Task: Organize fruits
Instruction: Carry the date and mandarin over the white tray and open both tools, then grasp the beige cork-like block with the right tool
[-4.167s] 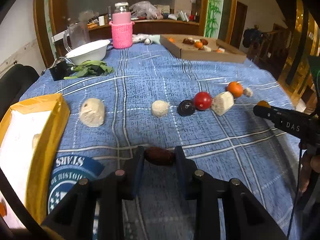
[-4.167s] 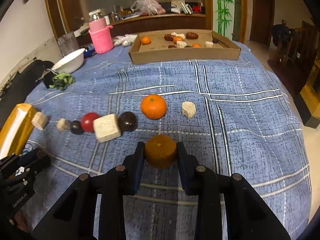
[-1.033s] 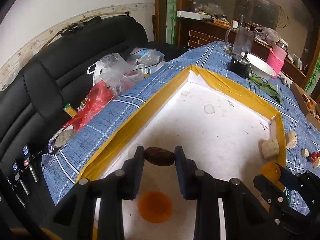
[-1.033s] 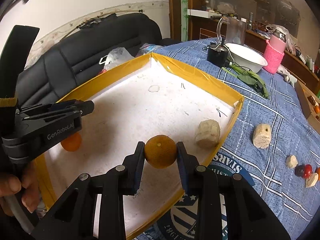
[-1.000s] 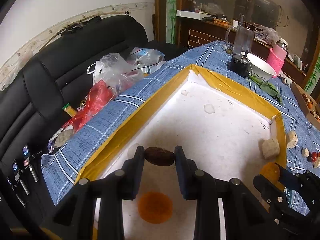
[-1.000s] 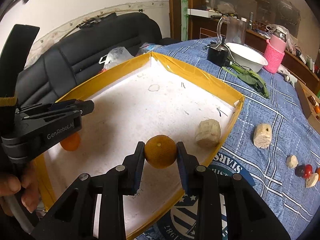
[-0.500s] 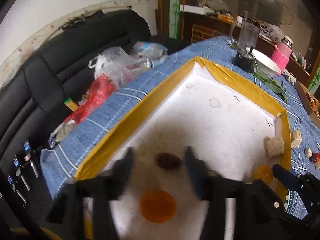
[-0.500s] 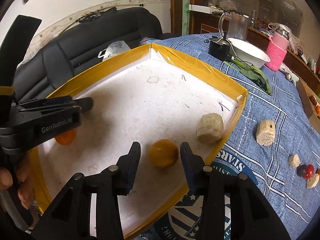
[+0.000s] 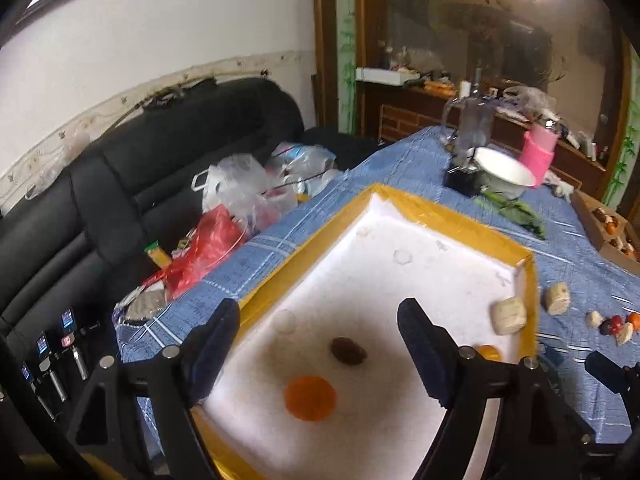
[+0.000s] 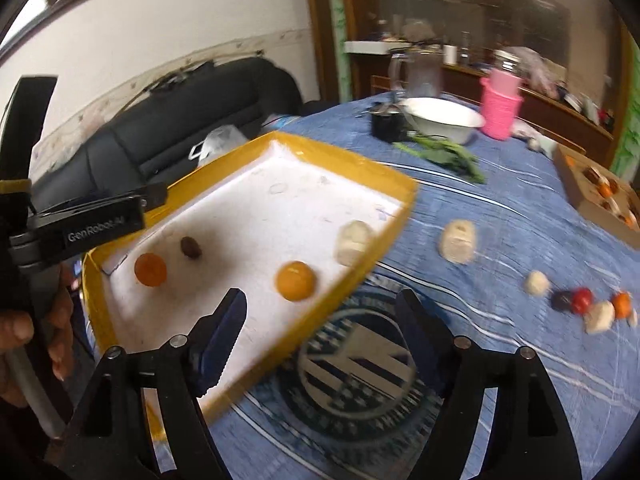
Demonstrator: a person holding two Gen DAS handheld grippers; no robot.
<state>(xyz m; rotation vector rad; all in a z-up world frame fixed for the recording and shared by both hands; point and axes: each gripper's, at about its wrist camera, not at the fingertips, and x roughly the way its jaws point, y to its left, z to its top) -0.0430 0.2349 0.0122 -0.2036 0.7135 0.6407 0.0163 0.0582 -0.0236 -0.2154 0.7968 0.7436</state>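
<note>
A yellow-rimmed white tray [image 9: 276,284] [image 10: 348,160] holds the sorted pieces. My left gripper [image 9: 320,320] hovers above it with its jaws opening. A dark brown fruit [image 9: 348,351] lies free on the tray floor below them, beside an orange fruit [image 9: 310,398]. My right gripper [image 10: 322,304] hangs over the tray's near rim, its jaws also opening with nothing gripped. A yellow-orange fruit [image 10: 295,281] rests in the tray just beyond its fingers. A pale block [image 10: 352,240] sits in the tray's corner.
Loose on the blue checked cloth are a pale chunk [image 10: 458,240], a small pale piece [image 10: 536,282], a dark fruit [image 10: 561,301], a red fruit [image 10: 581,300] and an orange one [image 10: 622,305]. A cardboard box [image 10: 592,204], white bowl [image 10: 440,120], pink cup [image 10: 500,108] and greens [image 10: 444,156] stand farther back. A black sofa with bags [image 9: 224,216] borders the table.
Both grippers let go: the dark brown fruit and the yellow-orange fruit now lie in the tray. Both grippers opened wide, lifted and drew back; the right one swung toward the cloth.
</note>
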